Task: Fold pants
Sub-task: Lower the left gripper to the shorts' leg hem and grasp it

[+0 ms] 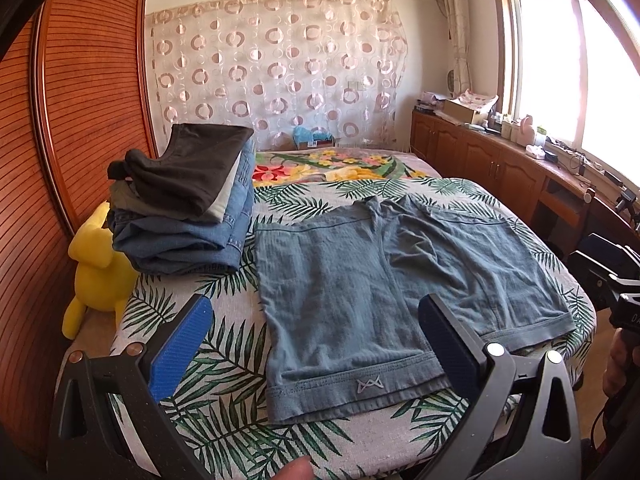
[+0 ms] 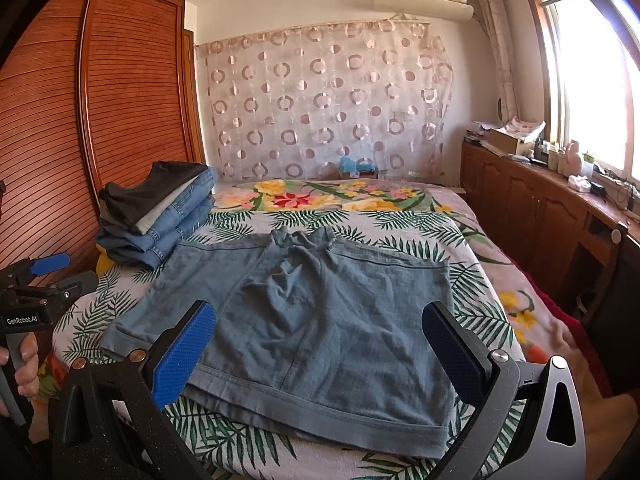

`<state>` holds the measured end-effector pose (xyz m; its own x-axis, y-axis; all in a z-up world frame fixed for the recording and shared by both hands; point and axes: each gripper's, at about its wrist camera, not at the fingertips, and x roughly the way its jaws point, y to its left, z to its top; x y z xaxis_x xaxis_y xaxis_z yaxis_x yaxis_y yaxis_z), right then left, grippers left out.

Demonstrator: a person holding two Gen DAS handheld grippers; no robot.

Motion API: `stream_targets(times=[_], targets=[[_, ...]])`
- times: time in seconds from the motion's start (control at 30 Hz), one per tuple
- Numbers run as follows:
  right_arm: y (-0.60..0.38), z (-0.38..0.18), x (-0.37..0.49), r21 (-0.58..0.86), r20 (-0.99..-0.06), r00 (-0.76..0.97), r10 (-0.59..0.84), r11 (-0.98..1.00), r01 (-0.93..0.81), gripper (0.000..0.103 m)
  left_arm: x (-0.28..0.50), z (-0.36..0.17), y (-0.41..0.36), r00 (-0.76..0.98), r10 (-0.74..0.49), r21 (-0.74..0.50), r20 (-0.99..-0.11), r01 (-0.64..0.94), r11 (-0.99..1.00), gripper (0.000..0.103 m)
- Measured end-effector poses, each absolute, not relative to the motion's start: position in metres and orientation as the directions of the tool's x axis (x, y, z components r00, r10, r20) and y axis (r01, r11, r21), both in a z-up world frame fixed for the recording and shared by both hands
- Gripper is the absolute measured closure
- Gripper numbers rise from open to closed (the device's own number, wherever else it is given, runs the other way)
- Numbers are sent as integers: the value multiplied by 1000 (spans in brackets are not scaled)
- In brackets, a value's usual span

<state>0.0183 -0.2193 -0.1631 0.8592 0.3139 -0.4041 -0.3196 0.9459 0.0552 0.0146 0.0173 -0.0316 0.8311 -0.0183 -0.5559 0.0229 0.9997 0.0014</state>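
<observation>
Blue-grey pants (image 1: 384, 288) lay spread out flat on the leafy bed cover (image 1: 224, 360), waistband at the near edge. Left gripper (image 1: 312, 340) hung above the near left part, jaws wide open, holding nothing. Right gripper (image 2: 320, 344) hung above the near right part, jaws wide open too. Pile of folded clothes (image 1: 188, 204) sat just beside the pants, by a yellow toy (image 1: 96, 272).
</observation>
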Motion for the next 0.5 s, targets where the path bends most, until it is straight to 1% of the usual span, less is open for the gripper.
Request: stream_targets(times=[0.3,0.5], targets=[[-229,-169,24,52,-443,847,294,951,-304,0,16,-48,28,813,-15,5,-582,21,1000,0],[-235,-170,24,43,-473,835,280,954,-296,0,18,-67,41,784,-6,-1,-621,6,1000,0]])
